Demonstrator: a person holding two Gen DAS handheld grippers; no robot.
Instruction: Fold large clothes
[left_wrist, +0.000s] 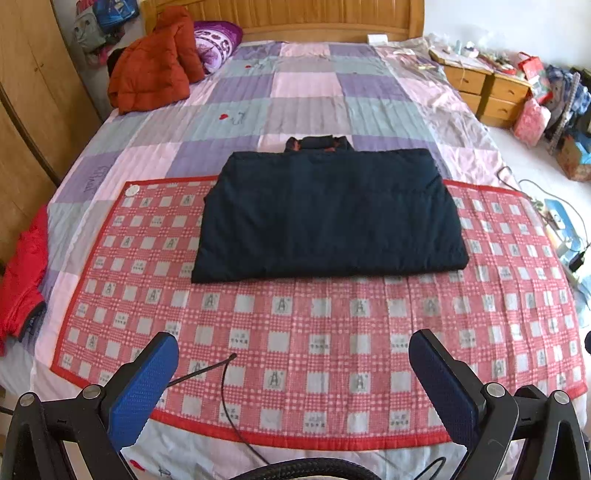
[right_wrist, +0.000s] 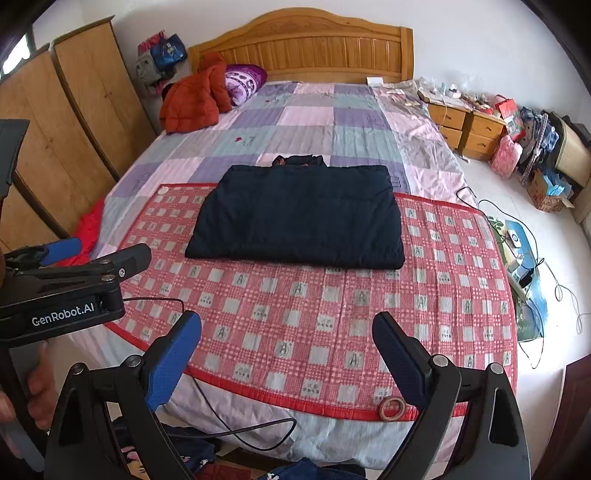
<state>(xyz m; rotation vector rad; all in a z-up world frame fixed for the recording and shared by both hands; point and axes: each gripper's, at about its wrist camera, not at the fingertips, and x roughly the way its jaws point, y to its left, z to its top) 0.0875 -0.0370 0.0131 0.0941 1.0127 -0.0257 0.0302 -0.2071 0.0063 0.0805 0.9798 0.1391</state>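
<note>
A dark navy padded jacket (left_wrist: 328, 214) lies folded into a neat rectangle on the red checked mat (left_wrist: 295, 332), its collar toward the headboard. The right wrist view shows the same jacket (right_wrist: 299, 218) on the mat (right_wrist: 314, 314). My left gripper (left_wrist: 293, 373) hovers over the mat's near edge, open, with nothing between its blue pads. My right gripper (right_wrist: 288, 354) is also open and empty, back from the jacket near the foot of the bed. The left gripper's body (right_wrist: 66, 295) shows at the left of the right wrist view, held by a hand (right_wrist: 37, 384).
An orange puffer jacket (left_wrist: 155, 62) and purple pillow (left_wrist: 216, 42) sit near the headboard. A red garment (left_wrist: 22, 280) hangs off the bed's left side. A tape roll (right_wrist: 392, 408) lies on the mat's near edge. A wardrobe stands left; drawers (left_wrist: 487, 92) and floor clutter lie right.
</note>
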